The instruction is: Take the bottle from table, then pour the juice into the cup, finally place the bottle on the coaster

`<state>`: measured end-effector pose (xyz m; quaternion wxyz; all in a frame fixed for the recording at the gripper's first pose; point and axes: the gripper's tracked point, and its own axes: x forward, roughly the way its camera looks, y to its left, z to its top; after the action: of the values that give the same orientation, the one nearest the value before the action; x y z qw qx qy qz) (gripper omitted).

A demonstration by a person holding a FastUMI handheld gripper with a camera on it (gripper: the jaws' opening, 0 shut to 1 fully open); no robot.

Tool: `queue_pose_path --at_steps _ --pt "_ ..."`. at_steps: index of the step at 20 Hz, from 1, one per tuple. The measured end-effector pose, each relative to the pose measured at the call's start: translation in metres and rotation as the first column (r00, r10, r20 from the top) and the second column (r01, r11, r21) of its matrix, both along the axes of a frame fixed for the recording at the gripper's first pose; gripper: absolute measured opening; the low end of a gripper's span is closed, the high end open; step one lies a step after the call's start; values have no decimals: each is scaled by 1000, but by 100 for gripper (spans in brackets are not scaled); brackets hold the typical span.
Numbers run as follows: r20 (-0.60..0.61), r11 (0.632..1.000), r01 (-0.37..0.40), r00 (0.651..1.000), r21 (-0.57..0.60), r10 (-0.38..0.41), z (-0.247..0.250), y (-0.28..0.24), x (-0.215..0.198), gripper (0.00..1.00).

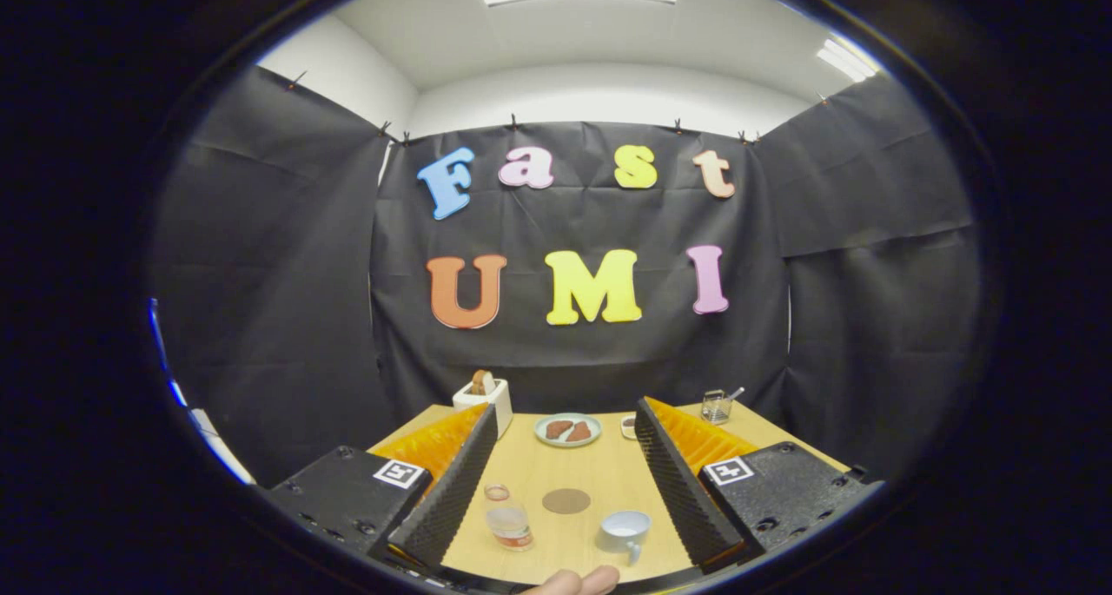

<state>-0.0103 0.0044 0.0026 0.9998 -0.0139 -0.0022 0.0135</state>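
The gripper [565, 430] hung with its fingers wide apart, gripping nothing. Between them on the table [599, 473] stood the bottle [507, 517] beside the left finger, then the coaster [565, 500], then the cup [625, 531] nearer the right finger.

No readable text; the bottle [507, 518] label is too small and blurred to make out.

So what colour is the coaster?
Brown, a plain round coaster on the table between the open fingers, gripper view.
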Motion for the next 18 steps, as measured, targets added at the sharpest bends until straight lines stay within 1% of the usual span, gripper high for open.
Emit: queue_pose_path --at_steps 4,7,12,18 --pt "25 1000 -28 999 -5 28 -11 6 -2 100" --pt "19 1000 -26 999 -15 26 -30 11 -3 100" --pt "-2 998 -70 998 0 70 -65 32 8 100" --pt "-15 997 -74 997 -20 74 -111 45 25 100"
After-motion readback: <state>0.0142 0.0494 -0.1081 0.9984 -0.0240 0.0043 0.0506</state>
